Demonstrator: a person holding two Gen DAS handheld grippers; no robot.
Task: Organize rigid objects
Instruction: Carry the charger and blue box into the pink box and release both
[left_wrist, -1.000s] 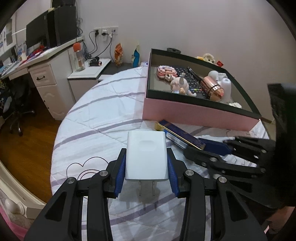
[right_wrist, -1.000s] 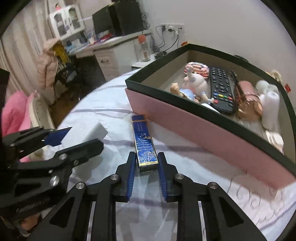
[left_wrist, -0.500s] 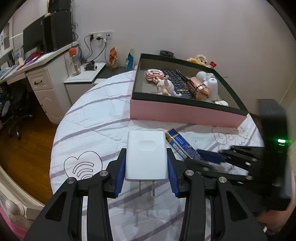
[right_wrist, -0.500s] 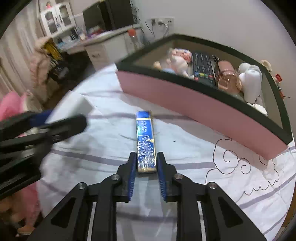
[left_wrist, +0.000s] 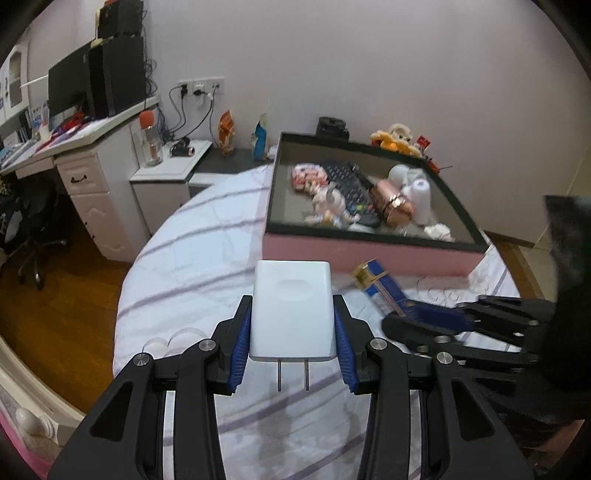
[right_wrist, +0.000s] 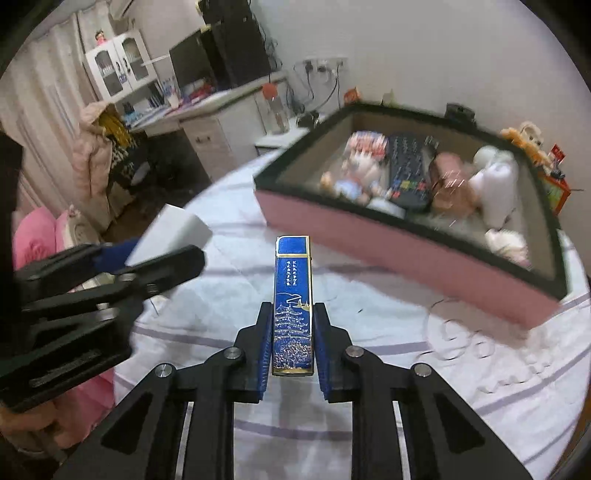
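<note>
My left gripper (left_wrist: 291, 328) is shut on a white plug adapter (left_wrist: 292, 310), prongs toward the camera, held above the bed. My right gripper (right_wrist: 293, 332) is shut on a slim blue and gold box (right_wrist: 293, 299) and holds it above the sheet. The blue box also shows in the left wrist view (left_wrist: 380, 291), and the adapter in the right wrist view (right_wrist: 173, 232). A pink box with a dark rim (left_wrist: 369, 254) stands ahead, holding a remote (left_wrist: 347, 188), a doll (left_wrist: 328, 206), a copper bottle (left_wrist: 391, 199) and white items.
The bed has a white sheet with lilac stripes (left_wrist: 207, 258). A white desk with a monitor (left_wrist: 99, 158) and a low white cabinet (left_wrist: 166, 184) stand at the left over wooden floor. A pink bed frame (right_wrist: 33, 236) is at the left edge.
Both grippers have risen and pulled back from the pink box. The blue box has come up off the sheet in my right gripper. The adapter stays gripped.
</note>
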